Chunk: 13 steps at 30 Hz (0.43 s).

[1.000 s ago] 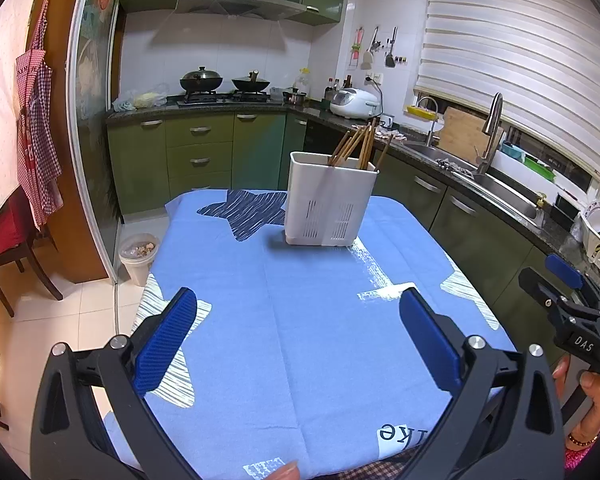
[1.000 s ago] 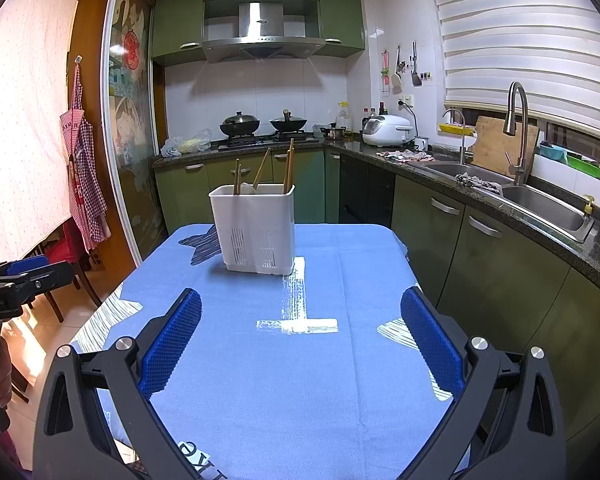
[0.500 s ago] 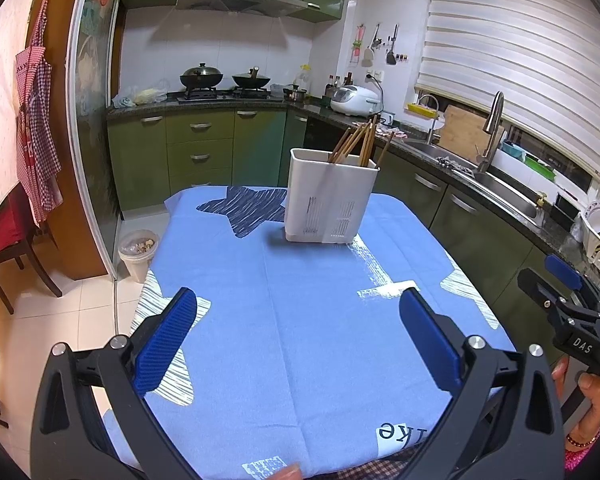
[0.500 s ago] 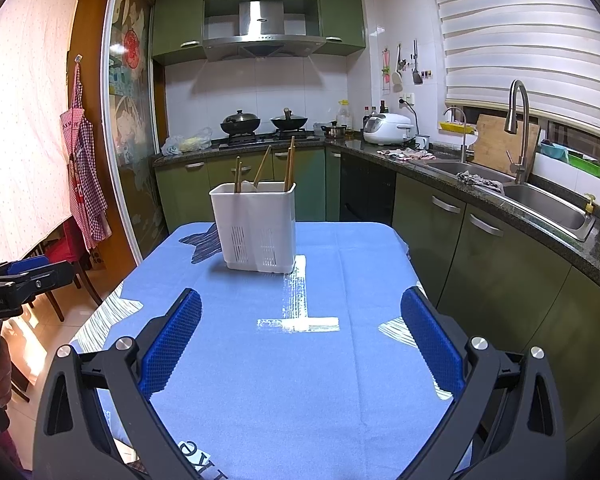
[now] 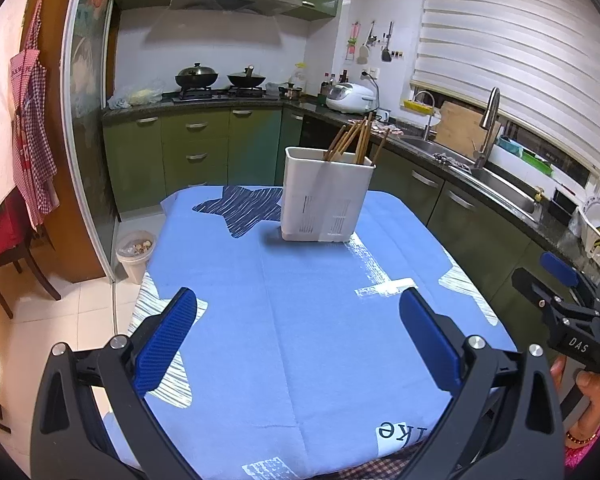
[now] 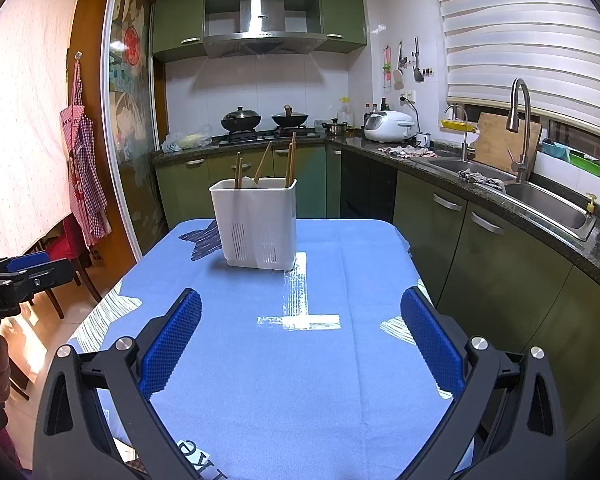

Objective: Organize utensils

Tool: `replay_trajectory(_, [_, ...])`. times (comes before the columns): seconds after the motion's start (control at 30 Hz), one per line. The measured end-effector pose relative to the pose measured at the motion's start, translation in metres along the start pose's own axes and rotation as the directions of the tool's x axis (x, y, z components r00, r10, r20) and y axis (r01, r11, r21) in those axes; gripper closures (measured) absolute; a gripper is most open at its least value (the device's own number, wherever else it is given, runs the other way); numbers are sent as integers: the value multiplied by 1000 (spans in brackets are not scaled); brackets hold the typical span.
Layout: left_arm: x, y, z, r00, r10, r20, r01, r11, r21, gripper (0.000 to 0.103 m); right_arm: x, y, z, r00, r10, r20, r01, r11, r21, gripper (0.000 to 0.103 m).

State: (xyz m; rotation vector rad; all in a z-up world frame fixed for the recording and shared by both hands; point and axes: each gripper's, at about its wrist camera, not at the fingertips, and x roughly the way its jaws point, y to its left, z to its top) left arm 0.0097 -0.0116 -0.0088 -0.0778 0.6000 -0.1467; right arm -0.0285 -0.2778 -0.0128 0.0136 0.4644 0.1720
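White plastic utensil holder (image 5: 326, 200) stands upright on my blue tablecloth (image 5: 320, 340), toward its far end, slotted vents low on its walls. Brown wooden chopsticks (image 5: 354, 140) stand inside, leaning at mixed angles, tips above the rim.

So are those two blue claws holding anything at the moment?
No. The left gripper and right gripper are both open and hold nothing; the chopsticks stand in the white holder.
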Motion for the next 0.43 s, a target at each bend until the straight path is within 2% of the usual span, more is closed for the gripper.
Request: replay_trajectory(0.43, [7, 8, 1, 999, 15, -36, -16, 999, -32, 7, 0, 0, 0, 1000, 0, 0, 0, 1000, 1, 5])
